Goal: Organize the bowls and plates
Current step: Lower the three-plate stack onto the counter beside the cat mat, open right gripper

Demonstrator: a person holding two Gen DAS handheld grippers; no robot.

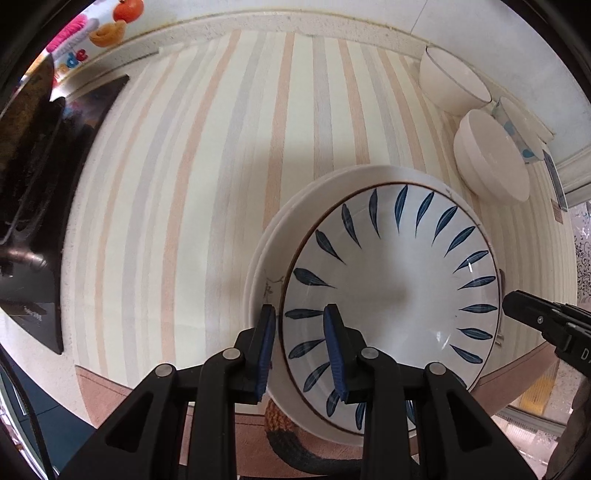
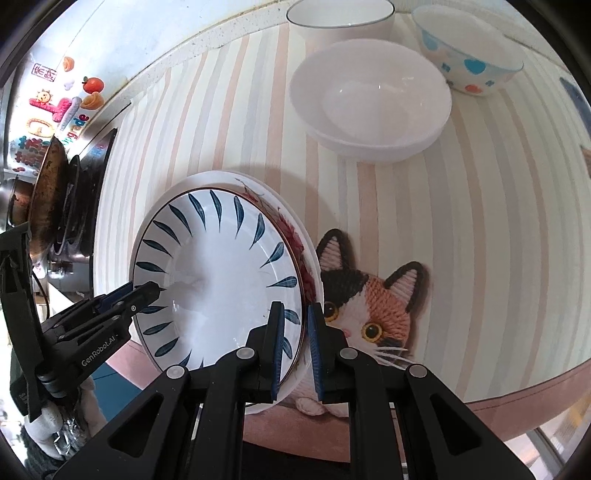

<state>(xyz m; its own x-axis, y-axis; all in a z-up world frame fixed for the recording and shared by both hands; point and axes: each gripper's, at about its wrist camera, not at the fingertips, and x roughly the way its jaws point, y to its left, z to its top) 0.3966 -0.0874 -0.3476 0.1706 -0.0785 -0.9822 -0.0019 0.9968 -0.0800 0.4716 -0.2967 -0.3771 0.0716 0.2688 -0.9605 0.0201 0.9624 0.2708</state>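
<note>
Both our claws, left gripper (image 1: 300, 350) and right gripper (image 2: 295, 350), straddle opposite rims of the blue-leaf white ceramic plate (image 1: 391, 295) (stacked, overhanging the table's near edge (image 2: 517, 395)), slightly parted; a one-sided squeeze could tip the stack off.

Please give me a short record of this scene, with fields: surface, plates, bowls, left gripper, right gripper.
surface: striped mat with a cat picture
plates: blue-leaf plate on top of a stack of plates
bowls: three, beyond the stack: white bowl, rimmed bowl, heart bowl
left gripper: jaws astride the near-left rim of the stack, not yet closed
right gripper: jaws astride the right rim of the stack, not yet closed
</note>
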